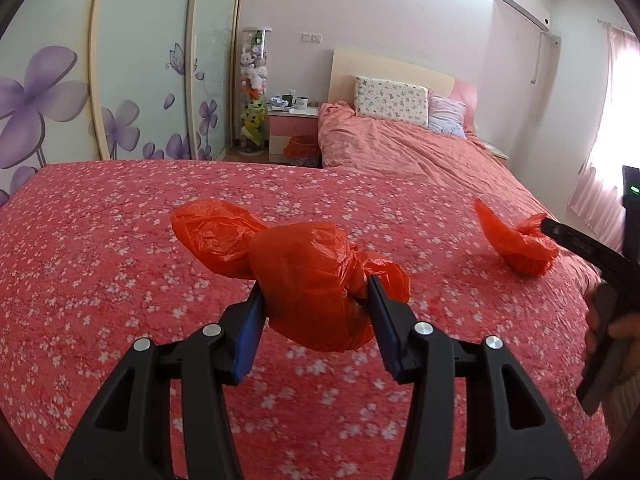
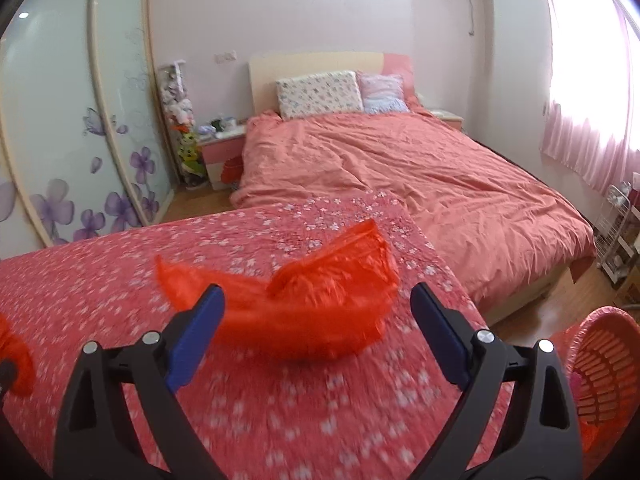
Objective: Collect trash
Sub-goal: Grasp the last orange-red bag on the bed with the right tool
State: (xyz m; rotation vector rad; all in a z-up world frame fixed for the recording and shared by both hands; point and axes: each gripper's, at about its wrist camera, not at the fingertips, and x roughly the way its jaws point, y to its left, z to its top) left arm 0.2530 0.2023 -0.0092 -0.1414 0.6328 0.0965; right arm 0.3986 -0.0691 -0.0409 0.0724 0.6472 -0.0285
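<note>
Blurring red bag (image 2: 312, 316), red basket (image 2: 608, 364) cut off

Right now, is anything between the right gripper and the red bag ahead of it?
Nothing visible. The right gripper has its jaws wide, and the loose red bag lies on the floral bedspread just ahead.

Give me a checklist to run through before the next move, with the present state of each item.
1. Left claw shut on the crumpled orange plastic bag: ok.
2. That bag lifted off the red floral bedspread: cannot tell.
3. Right claw open: ok.
4. Second orange plastic bag between its fingers: ok, not yet gripped.
5. Orange slatted plastic basket within view for the drop: ok.
6. Basket contents: cannot tell.
</note>
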